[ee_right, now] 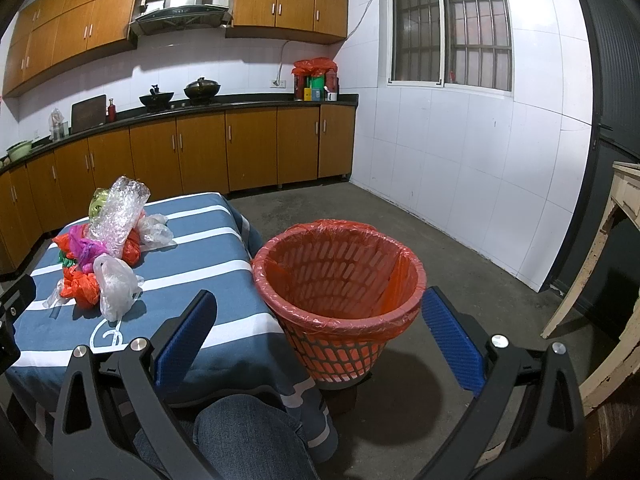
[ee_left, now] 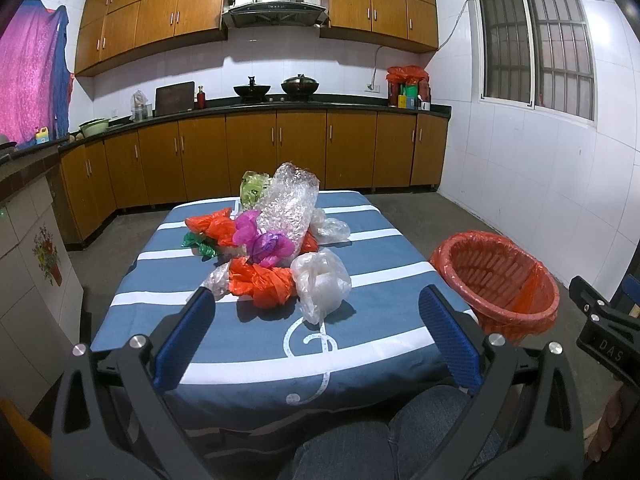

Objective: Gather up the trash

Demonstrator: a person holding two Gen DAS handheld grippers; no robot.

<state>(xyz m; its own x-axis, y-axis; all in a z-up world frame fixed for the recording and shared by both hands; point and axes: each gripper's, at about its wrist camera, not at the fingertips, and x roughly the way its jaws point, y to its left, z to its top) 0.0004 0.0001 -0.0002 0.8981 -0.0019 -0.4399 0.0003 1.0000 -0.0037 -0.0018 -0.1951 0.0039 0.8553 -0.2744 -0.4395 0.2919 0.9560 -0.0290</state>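
Both grippers, left gripper [ee_left: 316, 334] and right gripper [ee_right: 320, 336], stand wide apart and empty, so you reach first for the nearest crumpled clear plastic bag [ee_left: 321, 280], pinch its bulk firmly, then drop it in the red-lined plastic basket [ee_right: 340, 276].

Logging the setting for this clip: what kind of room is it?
A home kitchen, most likely: wooden cabinets, a range hood above two woks on the counter, tiled walls.

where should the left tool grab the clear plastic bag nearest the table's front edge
Grip the clear plastic bag at its bunched upper bulge, coming from the front and slightly above with the left tool. It sits nearest that open tool, at the front of the pile, beside the orange bag, and crumpled film pinches easily.
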